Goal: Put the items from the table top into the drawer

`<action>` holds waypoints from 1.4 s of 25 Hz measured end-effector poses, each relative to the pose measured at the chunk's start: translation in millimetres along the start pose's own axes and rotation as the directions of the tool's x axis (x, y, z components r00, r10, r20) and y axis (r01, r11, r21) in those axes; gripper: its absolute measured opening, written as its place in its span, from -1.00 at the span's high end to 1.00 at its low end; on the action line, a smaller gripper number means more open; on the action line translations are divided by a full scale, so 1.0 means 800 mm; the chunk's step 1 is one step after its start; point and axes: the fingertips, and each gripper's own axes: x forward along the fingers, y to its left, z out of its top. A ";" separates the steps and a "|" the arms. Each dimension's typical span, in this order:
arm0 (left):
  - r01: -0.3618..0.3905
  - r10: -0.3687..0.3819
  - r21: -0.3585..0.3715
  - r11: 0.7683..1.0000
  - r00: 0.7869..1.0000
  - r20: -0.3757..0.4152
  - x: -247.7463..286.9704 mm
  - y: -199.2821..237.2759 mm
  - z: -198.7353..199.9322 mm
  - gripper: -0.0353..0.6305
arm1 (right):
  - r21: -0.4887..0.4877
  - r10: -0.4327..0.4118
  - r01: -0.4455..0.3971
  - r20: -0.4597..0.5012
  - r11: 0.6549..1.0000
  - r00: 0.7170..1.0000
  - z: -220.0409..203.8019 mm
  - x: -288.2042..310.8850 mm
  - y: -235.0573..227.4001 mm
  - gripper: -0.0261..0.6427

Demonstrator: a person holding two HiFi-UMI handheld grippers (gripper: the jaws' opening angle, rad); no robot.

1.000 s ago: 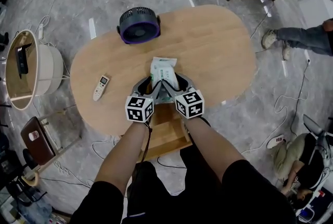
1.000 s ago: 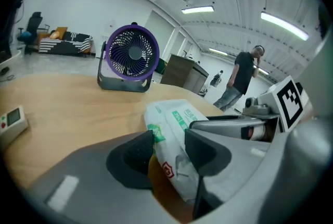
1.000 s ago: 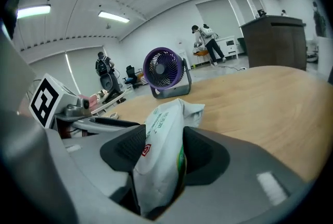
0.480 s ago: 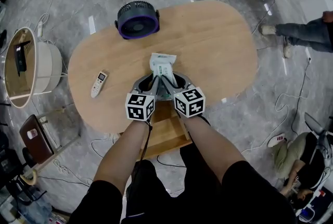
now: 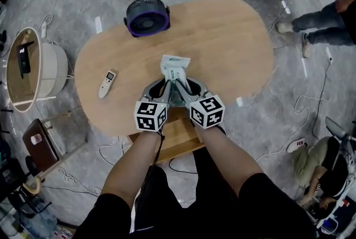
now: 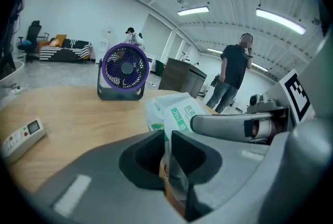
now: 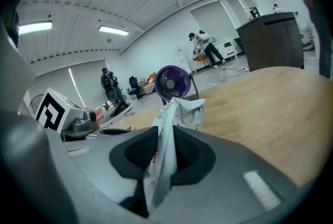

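Gripping a white-and-green packet (image 5: 174,67) from both sides. With the left gripper (image 5: 166,88): jaws narrow, pads pressed on the packet's crumpled near end. With the right gripper (image 5: 183,88): jaws just closed in from wide, now pinching that same end, thin film bunched between the pads. From the head view, side by side, tips almost meeting, marker cubes toward the person.

Holding the packet over the near middle of the oval wooden table (image 5: 233,49), far end pointing away from the person (unclear whether that end touches the wood).

Beyond it, at the table's far-left edge, a purple-rimmed fan (image 5: 146,17), upright on its base. To the left, well apart from the packet, a white remote (image 5: 107,83) lying flat, small screen up.

Under the table's near edge, just below the grippers, an open wooden drawer (image 5: 173,138), pulled out toward the person.

On the floor left of the table, a round white stand (image 5: 53,74). At upper right, a person's legs (image 5: 325,26) on the grey floor.
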 end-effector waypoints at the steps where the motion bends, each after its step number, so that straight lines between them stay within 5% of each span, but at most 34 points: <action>1: 0.001 -0.001 0.005 1.000 1.000 0.002 -0.006 -0.003 0.002 0.76 | 0.001 -0.001 0.001 0.007 1.000 1.000 0.002 -0.005 0.005 0.64; 14: 0.034 -0.033 0.024 0.999 0.999 -0.010 -0.118 -0.035 -0.015 0.76 | 0.061 -0.006 0.003 0.047 0.998 0.999 -0.016 -0.070 0.103 0.65; 25: 0.088 -0.085 0.027 0.996 0.992 -0.094 -0.190 -0.069 -0.101 0.77 | 0.136 -0.027 0.026 0.002 0.990 1.000 -0.101 -0.128 0.161 0.66; 35: 0.059 -0.064 -0.039 0.997 0.989 -0.136 -0.225 -0.110 -0.183 0.77 | 0.116 0.015 -0.003 -0.101 0.993 0.995 -0.177 -0.177 0.179 0.66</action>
